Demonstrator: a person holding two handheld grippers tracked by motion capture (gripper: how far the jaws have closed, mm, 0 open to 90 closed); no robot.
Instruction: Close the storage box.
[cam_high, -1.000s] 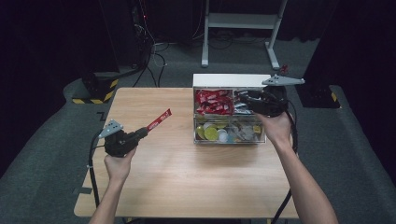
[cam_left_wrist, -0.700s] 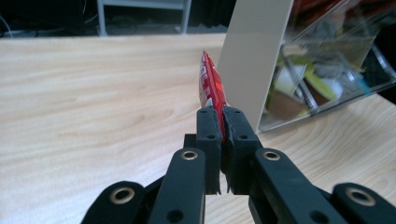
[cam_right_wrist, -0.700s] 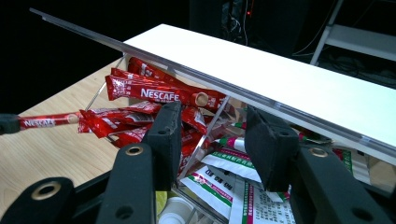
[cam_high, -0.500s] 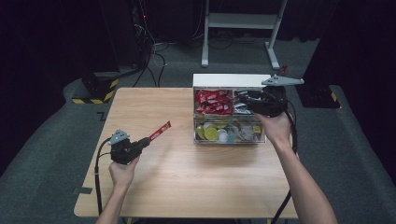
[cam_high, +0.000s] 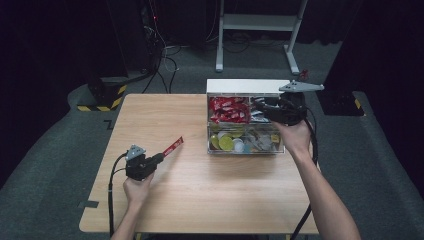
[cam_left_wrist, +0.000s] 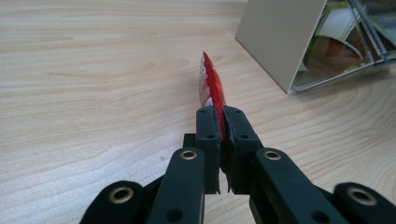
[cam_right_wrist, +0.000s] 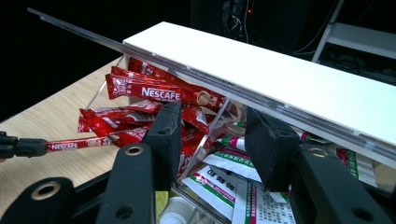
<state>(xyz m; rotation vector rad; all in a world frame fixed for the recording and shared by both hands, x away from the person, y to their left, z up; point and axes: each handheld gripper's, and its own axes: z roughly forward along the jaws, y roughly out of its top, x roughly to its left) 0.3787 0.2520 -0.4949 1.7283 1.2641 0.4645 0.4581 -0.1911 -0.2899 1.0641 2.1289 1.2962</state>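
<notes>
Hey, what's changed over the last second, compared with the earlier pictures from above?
The left hand-held gripper, shut on the red coffee stick, has come down and toward the person over the wooden table, carrying the stick with it. Nothing was let go. The right hand-held gripper stays at the clear organizer box, and the sachets inside lie as before.

A slim red coffee stick (cam_high: 172, 146) (a Nescafé sachet, by its white lettering) was pinched at one end and stuck out level, edge-on, just above the wooden table (cam_high: 165, 112), left of centre. Its free end pointed toward the clear organiser box (cam_high: 245, 150) by the far right edge.
</notes>
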